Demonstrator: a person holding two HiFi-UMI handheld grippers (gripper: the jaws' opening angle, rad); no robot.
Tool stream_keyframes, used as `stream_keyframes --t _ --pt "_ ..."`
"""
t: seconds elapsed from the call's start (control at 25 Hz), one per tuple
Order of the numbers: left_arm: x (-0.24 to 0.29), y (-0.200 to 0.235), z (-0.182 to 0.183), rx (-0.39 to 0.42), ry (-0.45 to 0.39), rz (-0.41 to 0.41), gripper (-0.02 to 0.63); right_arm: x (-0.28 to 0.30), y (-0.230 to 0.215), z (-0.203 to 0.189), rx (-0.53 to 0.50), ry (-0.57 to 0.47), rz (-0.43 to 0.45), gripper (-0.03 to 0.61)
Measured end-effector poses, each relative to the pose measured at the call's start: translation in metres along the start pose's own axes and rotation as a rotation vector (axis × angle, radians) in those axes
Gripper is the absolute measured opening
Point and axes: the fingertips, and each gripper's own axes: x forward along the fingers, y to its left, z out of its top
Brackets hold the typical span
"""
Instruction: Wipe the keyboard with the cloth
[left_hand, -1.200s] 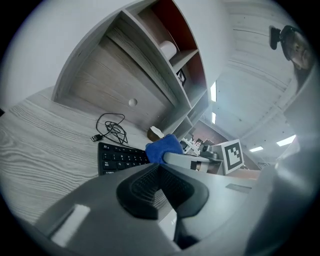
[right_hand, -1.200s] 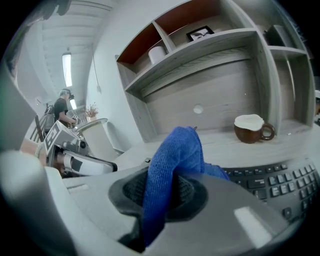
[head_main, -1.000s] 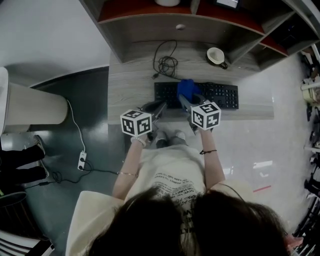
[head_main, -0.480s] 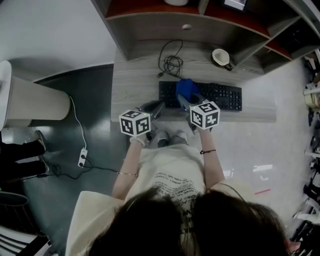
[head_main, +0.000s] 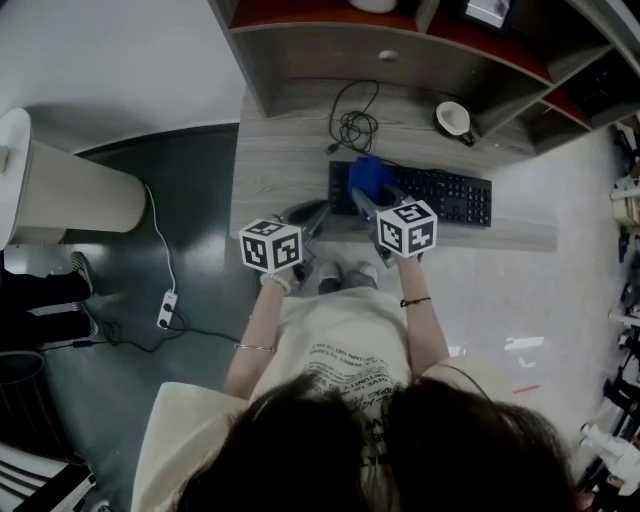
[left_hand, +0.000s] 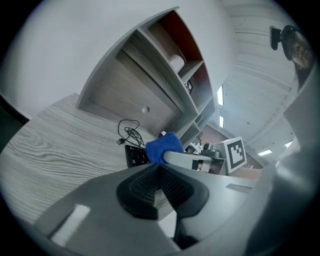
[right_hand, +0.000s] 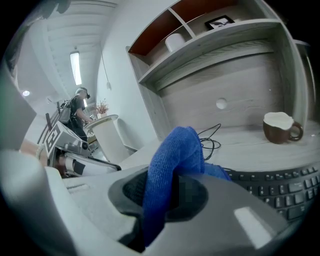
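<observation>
Person seen from above, arms forward, one gripper in each hand at the near edge of the worktop (head_main: 280, 170).

Left gripper (head_main: 312, 213): jaws closed pad to pad, nothing between them. It sits over the near edge of the worktop, just left of the keyboard (head_main: 440, 195); contact with the surface cannot be told.

Right gripper (head_main: 366, 197): clenched on the blue cloth (head_main: 372, 178). In the right gripper view the cloth (right_hand: 175, 160) is pinched between the two pads and bulges up and forward out of the jaws. The bunched cloth sits over the left end of the keyboard, covering the keys there; the black keys to the right stay bare.

The keyboard lies lengthwise along the near part of the worktop.

Farther back, a coiled black cable (head_main: 357, 125) lies on the worktop behind the keyboard's left end.

To the right of the cable, a brown cup (head_main: 455, 120) with a white inside stands near the far right corner.

Behind everything, a shelf unit (head_main: 330, 60) rises from the far edge of the worktop.
</observation>
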Motion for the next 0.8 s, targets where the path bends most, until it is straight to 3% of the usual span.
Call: stream_keyframes --t 0.8 --pt "-0.025 0.013 0.0 -0.005 -0.036 0.062 -0.012 0.022 0.034 -0.001 -0.041 0.02 0.086 0.058"
